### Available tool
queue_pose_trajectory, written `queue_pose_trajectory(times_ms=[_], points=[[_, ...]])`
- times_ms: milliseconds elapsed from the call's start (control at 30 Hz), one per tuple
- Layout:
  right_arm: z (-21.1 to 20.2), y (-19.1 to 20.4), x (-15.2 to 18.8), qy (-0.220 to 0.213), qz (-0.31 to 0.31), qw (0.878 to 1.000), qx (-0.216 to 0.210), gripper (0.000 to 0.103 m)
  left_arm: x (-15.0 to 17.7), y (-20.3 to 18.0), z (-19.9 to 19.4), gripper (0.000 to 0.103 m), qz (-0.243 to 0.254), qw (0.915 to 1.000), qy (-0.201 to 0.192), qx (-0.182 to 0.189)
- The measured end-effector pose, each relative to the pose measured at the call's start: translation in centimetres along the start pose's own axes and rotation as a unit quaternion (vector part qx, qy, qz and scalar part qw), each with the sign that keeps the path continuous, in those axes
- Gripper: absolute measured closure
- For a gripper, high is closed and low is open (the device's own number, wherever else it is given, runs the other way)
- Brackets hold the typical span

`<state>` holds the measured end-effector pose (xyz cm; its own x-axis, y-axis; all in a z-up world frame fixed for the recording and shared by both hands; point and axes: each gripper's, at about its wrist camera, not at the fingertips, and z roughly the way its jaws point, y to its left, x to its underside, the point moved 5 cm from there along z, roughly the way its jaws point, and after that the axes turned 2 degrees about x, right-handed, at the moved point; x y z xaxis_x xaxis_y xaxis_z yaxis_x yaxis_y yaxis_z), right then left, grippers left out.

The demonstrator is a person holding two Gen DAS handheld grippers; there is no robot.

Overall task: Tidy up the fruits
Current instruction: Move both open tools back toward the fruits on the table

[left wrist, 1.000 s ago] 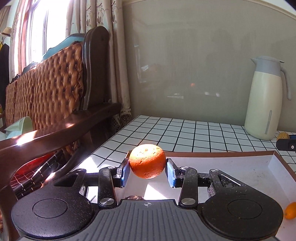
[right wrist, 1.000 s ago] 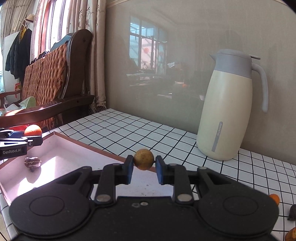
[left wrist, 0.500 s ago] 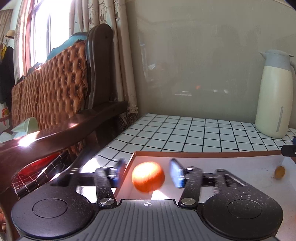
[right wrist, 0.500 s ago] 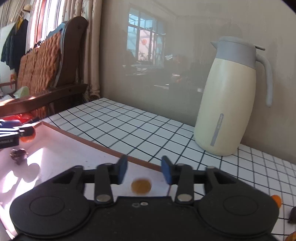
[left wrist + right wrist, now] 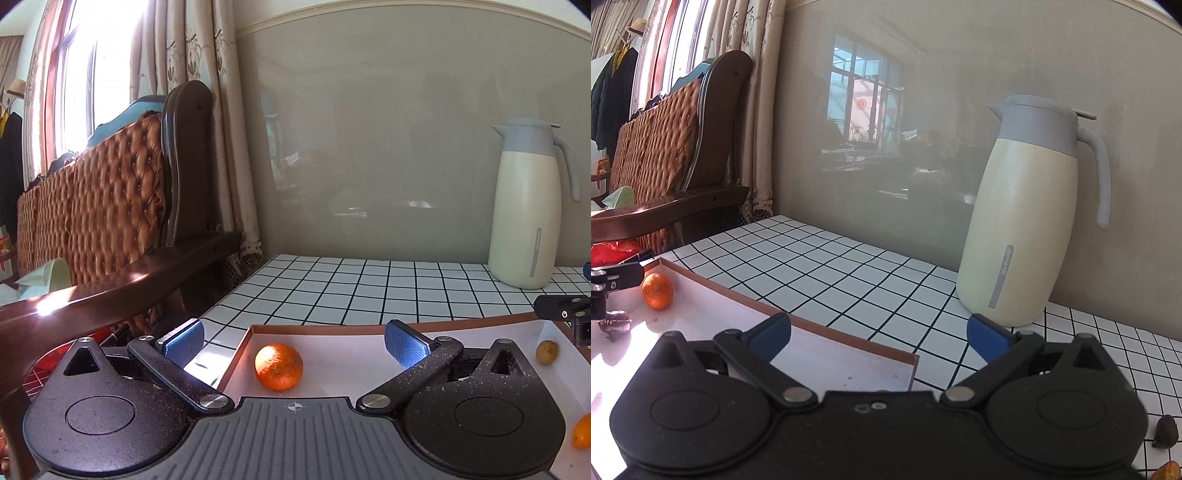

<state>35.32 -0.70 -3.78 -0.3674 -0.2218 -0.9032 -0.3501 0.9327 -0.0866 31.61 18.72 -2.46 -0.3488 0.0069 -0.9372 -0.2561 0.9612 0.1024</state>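
Observation:
An orange mandarin (image 5: pixel 279 366) lies in the far left corner of the white tray (image 5: pixel 351 354) with a brown rim. My left gripper (image 5: pixel 295 338) hangs over it, jaws opening wide, the blue pads well apart from the fruit. A small tan fruit (image 5: pixel 546 352) rests at the tray's right side, with a small orange one (image 5: pixel 583 430) nearer. My right gripper (image 5: pixel 879 338) is over the tray's right corner (image 5: pixel 912 360), jaws opening wide with nothing between them. The mandarin (image 5: pixel 657 290) and a dark wrinkled fruit (image 5: pixel 614 325) show at left in the right wrist view.
A cream thermos jug (image 5: pixel 1027 221) with a grey lid stands on the checked tablecloth (image 5: pixel 849 273) by the wall. Dark and orange fruits (image 5: pixel 1165 435) lie on the cloth at far right. A wooden sofa (image 5: pixel 122 229) with tufted cushions flanks the table's left.
Both grippers opened from shut to wide. The mandarin dropped from the left jaws into the tray corner. The small tan fruit fell from the right jaws into the tray.

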Motion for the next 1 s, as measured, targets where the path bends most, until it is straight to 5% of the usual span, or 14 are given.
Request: queue_pose_trajectory(times_ms=[367,800,1000], points=[[-1.4,-0.5,-0.3,-0.004,0.017,1.0,-0.007,0.006,0.4,-1.1,-1.3,0.0,-0.009,0.9998,-0.001,0.016],[-7.7,-1.8,-0.5,-0.075,-0.006,0.995,0.067,0.006,0.3,-5.1,-6.4,0.0,0.017,0.9986,-0.024,0.044],[-9.1,-3.9,0.4,-0.034,0.028,0.998,0.05,0.006,1.1,-7.3,-9.2,0.0,0.034,0.9975,-0.029,0.055]])
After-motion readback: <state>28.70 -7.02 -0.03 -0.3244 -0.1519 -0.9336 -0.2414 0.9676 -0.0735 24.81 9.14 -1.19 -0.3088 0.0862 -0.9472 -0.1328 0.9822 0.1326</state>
